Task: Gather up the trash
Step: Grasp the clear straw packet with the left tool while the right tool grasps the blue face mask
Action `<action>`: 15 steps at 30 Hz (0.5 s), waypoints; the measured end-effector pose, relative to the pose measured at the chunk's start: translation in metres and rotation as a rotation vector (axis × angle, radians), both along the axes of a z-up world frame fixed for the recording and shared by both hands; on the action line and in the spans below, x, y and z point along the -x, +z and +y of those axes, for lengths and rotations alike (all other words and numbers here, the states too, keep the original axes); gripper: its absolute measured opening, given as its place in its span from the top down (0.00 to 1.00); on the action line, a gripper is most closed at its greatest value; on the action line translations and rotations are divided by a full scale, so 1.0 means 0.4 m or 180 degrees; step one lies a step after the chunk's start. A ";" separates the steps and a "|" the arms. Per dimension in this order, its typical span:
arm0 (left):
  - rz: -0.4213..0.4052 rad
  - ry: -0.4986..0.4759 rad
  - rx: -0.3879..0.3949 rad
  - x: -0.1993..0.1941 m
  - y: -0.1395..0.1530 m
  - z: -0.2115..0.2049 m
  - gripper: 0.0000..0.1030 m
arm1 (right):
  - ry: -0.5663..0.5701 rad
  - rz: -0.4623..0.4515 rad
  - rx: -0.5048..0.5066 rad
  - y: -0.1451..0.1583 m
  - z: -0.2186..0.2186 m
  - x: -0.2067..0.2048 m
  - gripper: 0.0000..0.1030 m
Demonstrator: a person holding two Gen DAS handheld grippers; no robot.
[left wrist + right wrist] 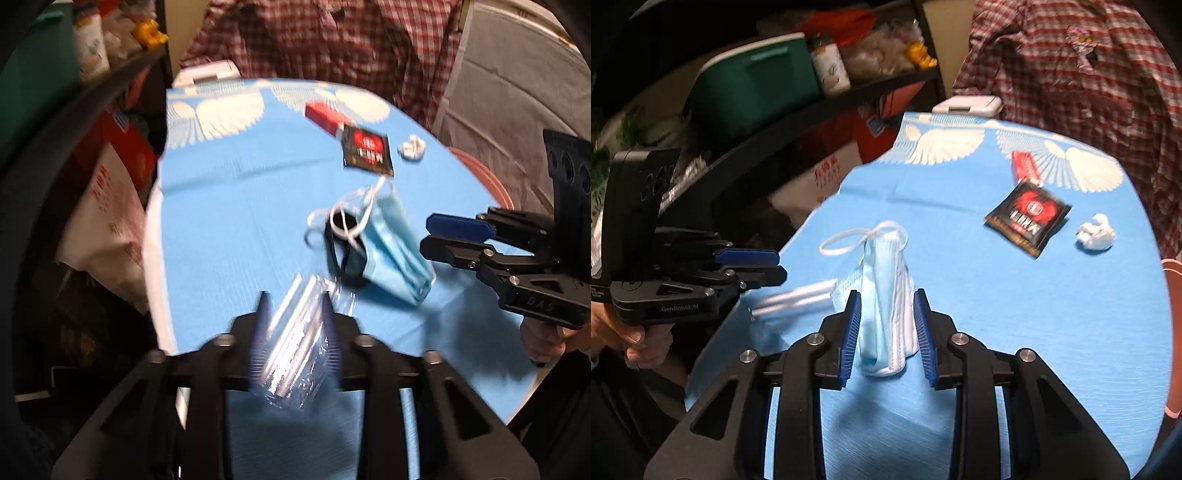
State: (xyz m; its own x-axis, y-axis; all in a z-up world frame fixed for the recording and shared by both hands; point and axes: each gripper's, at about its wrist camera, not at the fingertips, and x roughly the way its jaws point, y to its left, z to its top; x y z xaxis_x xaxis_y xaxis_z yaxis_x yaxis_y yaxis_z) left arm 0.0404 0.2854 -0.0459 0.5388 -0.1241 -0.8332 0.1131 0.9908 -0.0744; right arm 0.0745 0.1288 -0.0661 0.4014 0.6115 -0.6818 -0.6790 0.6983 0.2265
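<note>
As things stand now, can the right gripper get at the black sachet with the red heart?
Probably yes. The right gripper has the blue face mask between its fingers; beyond that, only bare blue tablecloth lies before the black sachet.

A pale blue mask (882, 291) with white loops lies on the sky-blue, white-fan-patterned cloth (1034, 332).

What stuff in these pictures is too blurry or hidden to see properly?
- Left wrist view: the writing on the black packet is smeared by blur.
- Left wrist view: the clear wrapper is blurred, so whether the left gripper presses on it cannot be told.
- Right wrist view: the lower part of the face mask sits between the right gripper fingers, and blur hides any touch.
- Right wrist view: the pink thing is cut off by the right edge.
</note>
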 end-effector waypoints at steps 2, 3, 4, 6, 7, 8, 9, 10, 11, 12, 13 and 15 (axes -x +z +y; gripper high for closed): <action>0.0097 -0.0064 0.0018 -0.004 -0.019 -0.005 0.56 | 0.0028 0.0030 0.0047 -0.011 0.006 -0.001 0.70; 0.0154 -0.0089 -0.0003 -0.006 -0.032 -0.007 0.56 | 0.0035 0.0049 0.0068 -0.016 0.007 -0.002 0.70; 0.0209 -0.0103 -0.0021 -0.009 -0.044 -0.008 0.56 | 0.0035 0.0068 0.0084 -0.021 0.011 -0.003 0.70; 0.0297 -0.0113 -0.0065 -0.014 -0.064 -0.008 0.56 | 0.0047 0.0109 0.0115 -0.029 0.012 -0.005 0.70; 0.0338 -0.0124 -0.0077 -0.015 -0.073 -0.008 0.56 | 0.0058 0.0127 0.0122 -0.032 0.012 -0.006 0.70; 0.0355 -0.0134 -0.0080 -0.016 -0.078 -0.008 0.57 | 0.0069 0.0141 0.0132 -0.034 0.013 -0.006 0.73; 0.0365 -0.0144 -0.0096 -0.015 -0.082 -0.009 0.64 | 0.0079 0.0139 0.0144 -0.035 0.012 -0.005 0.76; 0.0370 -0.0147 -0.0113 -0.014 -0.082 -0.009 0.72 | 0.0083 0.0133 0.0152 -0.034 0.012 -0.005 0.85; 0.0371 -0.0144 -0.0115 -0.014 -0.082 -0.007 0.75 | 0.0082 0.0122 0.0154 -0.032 0.009 -0.005 0.89; 0.0362 -0.0134 -0.0114 -0.013 -0.079 -0.005 0.82 | 0.0067 0.0104 0.0152 -0.027 0.006 -0.005 0.91; 0.0350 -0.0124 -0.0111 -0.013 -0.074 -0.001 0.89 | 0.0052 0.0093 0.0143 -0.023 0.002 -0.006 0.93; 0.0313 -0.0084 -0.0085 -0.013 -0.061 0.006 0.92 | 0.0016 0.0077 0.0092 -0.008 -0.012 -0.008 0.94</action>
State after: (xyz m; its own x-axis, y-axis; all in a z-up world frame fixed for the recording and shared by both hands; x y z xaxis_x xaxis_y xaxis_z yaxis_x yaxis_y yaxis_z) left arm 0.0456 0.2879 -0.0705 0.4511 -0.1140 -0.8851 0.1326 0.9894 -0.0599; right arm 0.0777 0.1240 -0.0694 0.3816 0.5934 -0.7087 -0.6772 0.7014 0.2226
